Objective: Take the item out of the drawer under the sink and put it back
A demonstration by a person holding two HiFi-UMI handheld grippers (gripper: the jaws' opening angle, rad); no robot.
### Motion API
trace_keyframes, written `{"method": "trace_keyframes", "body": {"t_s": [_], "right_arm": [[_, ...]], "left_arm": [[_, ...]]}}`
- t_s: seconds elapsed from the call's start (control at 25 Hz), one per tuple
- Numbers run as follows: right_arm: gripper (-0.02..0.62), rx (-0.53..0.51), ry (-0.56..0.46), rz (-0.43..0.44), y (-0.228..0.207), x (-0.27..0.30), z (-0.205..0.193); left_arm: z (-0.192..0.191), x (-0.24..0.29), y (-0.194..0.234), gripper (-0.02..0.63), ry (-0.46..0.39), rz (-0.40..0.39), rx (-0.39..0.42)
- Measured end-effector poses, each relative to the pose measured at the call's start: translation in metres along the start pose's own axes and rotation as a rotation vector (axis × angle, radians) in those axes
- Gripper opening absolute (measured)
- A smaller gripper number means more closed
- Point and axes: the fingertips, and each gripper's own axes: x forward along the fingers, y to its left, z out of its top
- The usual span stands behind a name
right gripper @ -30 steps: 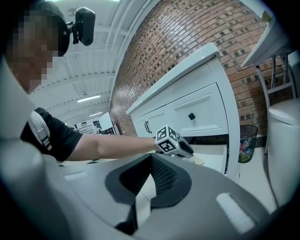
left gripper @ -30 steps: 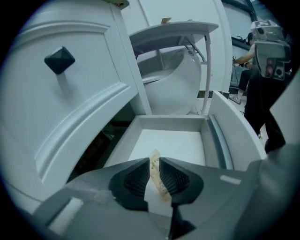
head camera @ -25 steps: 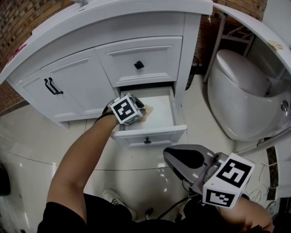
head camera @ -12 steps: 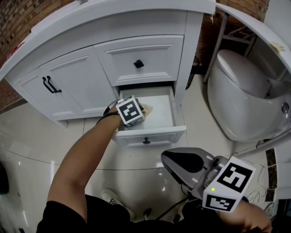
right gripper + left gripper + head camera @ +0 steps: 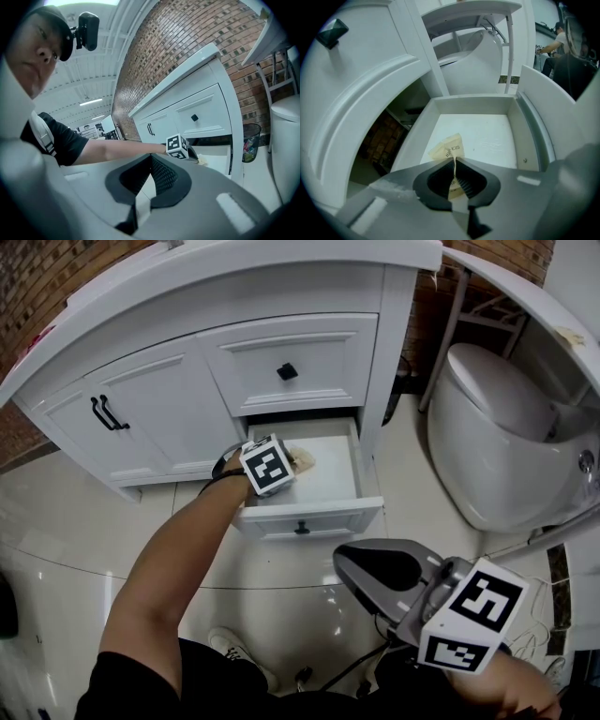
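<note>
The room has a glossy pale tile floor (image 5: 75, 521) and a brown brick wall (image 5: 37, 287). Against that wall stands a white vanity cabinet (image 5: 403, 352) under the sink top, and a white toilet (image 5: 506, 437) stands just beside its right end. The vanity's left part has two doors with black bar handles (image 5: 108, 415). Its right part has an upper drawer (image 5: 319, 352), pushed in, with a black square knob (image 5: 287, 372). Below that, the lower drawer (image 5: 349, 474) is pulled out over the floor, showing a white bottom and white walls.

The right gripper (image 5: 151, 157) is held low and well apart from the vanity. Its jaws are pressed together, with nothing between them.

The left gripper (image 5: 453, 160) reaches over the open drawer's left edge with its jaws pinched on the item, a small paper packet (image 5: 449, 151). The packet is pale tan, creased and folded, with dark print too small to read. It hangs inside the drawer near the left wall. Whether it touches the drawer bottom cannot be told.
</note>
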Motion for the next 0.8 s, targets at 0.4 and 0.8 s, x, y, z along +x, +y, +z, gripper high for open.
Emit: {"method": "trace_keyframes", "body": {"t_s": [0.4, 0.8], "right_arm": [[0.003, -0.019, -0.001, -0.027, -0.001, -0.004, -0.002], [0.003, -0.040, -0.005, -0.044, 0.006, -0.009, -0.006]], "left_arm": [[0.034, -0.080, 0.002, 0.014, -0.193, 0.079, -0.043], [0.045, -0.216, -0.044, 0.014, -0.568, 0.169, -0.229]]}}
